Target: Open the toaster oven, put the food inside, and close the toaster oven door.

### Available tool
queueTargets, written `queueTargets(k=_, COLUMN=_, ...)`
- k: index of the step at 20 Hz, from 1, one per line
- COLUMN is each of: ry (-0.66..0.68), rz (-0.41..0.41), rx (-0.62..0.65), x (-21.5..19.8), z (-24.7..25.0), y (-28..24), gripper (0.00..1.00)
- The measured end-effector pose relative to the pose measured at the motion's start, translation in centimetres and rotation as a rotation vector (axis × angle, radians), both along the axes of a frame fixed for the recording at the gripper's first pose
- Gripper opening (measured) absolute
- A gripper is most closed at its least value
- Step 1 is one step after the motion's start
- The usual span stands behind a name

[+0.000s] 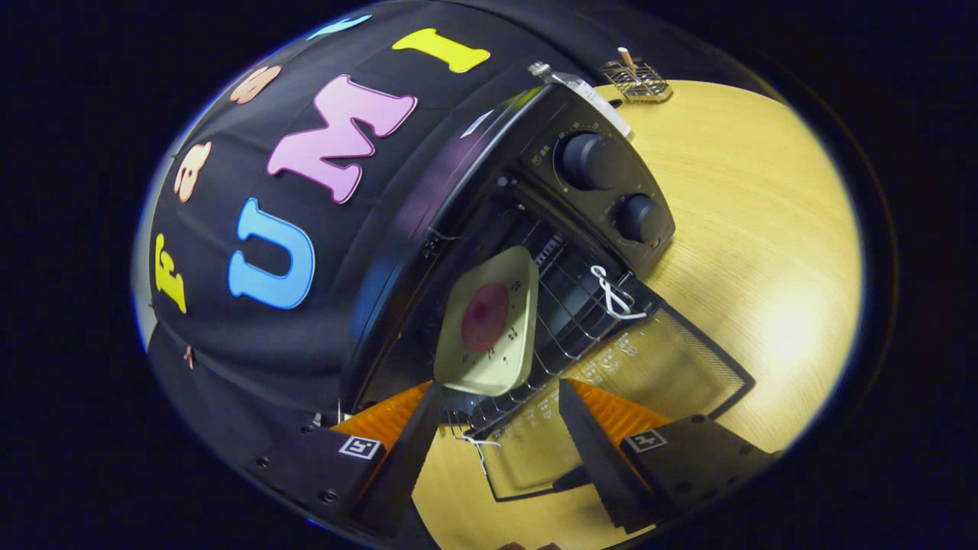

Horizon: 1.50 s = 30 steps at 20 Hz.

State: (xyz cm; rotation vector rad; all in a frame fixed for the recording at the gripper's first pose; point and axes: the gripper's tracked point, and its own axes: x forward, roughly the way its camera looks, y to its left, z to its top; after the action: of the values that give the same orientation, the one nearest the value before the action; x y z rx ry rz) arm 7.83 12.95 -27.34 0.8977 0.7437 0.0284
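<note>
The black toaster oven (489, 176) stands on the wooden table with its glass door (657, 367) folded fully down. A cream square plate (489, 367) carrying a round pink-red piece of food (484, 316) rests on the wire rack (569, 328) at the oven's mouth. My gripper (498, 388) is open. Its fingers (416, 443) flank the plate's near edge, with the left fingertip close against the rim and the right one a little clear of it. The plate's near corner lies between the fingertips.
Two dark knobs (588, 160) sit on the oven's control panel. White cord loops (611, 294) hang on the rack and on the door handle. A small wire basket (636, 80) and a clear bottle (581, 85) stand beyond the oven on the light wooden table (764, 229).
</note>
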Motion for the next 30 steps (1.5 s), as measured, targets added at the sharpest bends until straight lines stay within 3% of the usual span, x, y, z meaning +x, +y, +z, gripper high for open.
queueTargets(k=4, ry=-0.004, rz=0.128, rx=-0.114, x=-4.2, z=1.4, y=-0.2, gripper=0.99)
queueTargets(k=8, ry=-0.055, rz=0.285, rx=-0.312, x=-7.9, z=2.1, y=-0.4, gripper=0.99)
queueTargets(k=12, ry=-0.035, rz=0.428, rx=-0.519, x=-10.4, z=-0.6, y=-0.4, gripper=0.99)
queueTargets(k=15, ry=0.078, rz=0.502, rx=-0.674, x=-12.7, z=-4.6, y=-1.2, gripper=1.0)
queueTargets(k=23, ry=0.067, rz=0.55, rx=-0.857, x=-10.5, z=-9.4, y=-0.9, gripper=1.0)
queueTargets(k=30, ry=0.123, rz=0.503, rx=-0.822, x=-10.0, z=-10.5, y=-0.2, gripper=0.99)
